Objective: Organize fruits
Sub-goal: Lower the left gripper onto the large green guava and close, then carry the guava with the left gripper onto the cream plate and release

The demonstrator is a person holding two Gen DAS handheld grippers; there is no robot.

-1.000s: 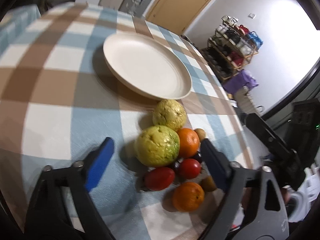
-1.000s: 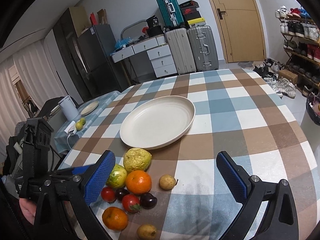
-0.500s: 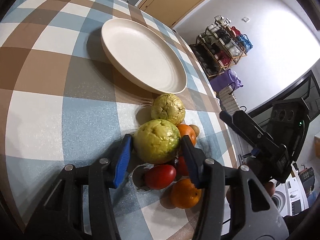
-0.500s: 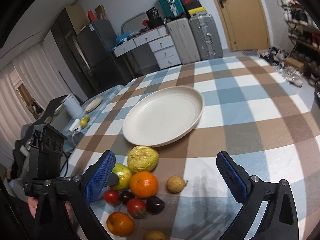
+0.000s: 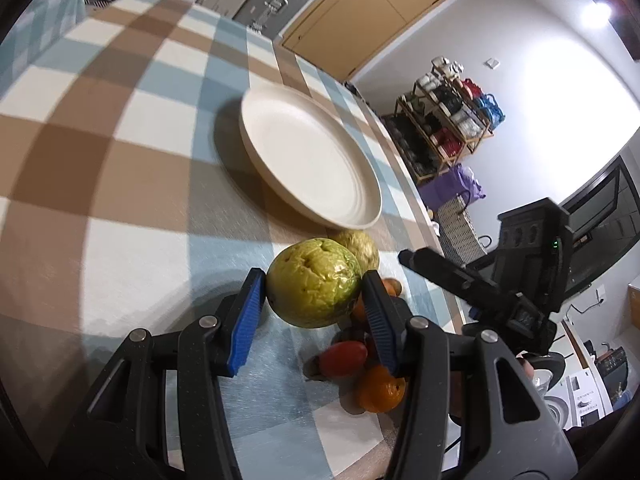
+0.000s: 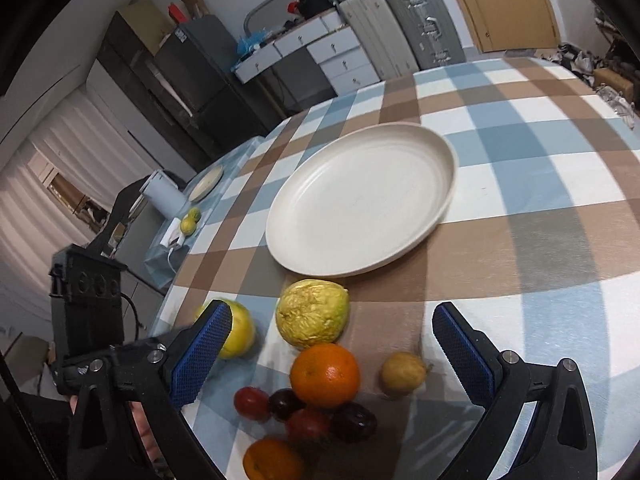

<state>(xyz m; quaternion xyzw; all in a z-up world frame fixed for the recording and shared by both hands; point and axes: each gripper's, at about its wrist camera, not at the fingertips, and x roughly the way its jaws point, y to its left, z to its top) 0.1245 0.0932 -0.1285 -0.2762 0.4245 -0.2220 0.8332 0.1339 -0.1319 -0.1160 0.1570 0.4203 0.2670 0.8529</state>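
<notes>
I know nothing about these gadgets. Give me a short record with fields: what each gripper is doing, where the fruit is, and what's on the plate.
left gripper: closed on a large green-yellow bumpy fruit
right gripper: open, holding nothing, over the fruit pile
fruit pile: a round orange, small red tomatoes and dark plums on the checked tablecloth
round cream plate: nothing on it

wooden door (image 5: 372, 16), shoe rack (image 5: 448, 120), suitcases (image 6: 400, 32)

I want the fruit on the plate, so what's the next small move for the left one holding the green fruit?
Probably carry it over the empty plate: the left hand-held gripper already clamps the green fruit.
</notes>
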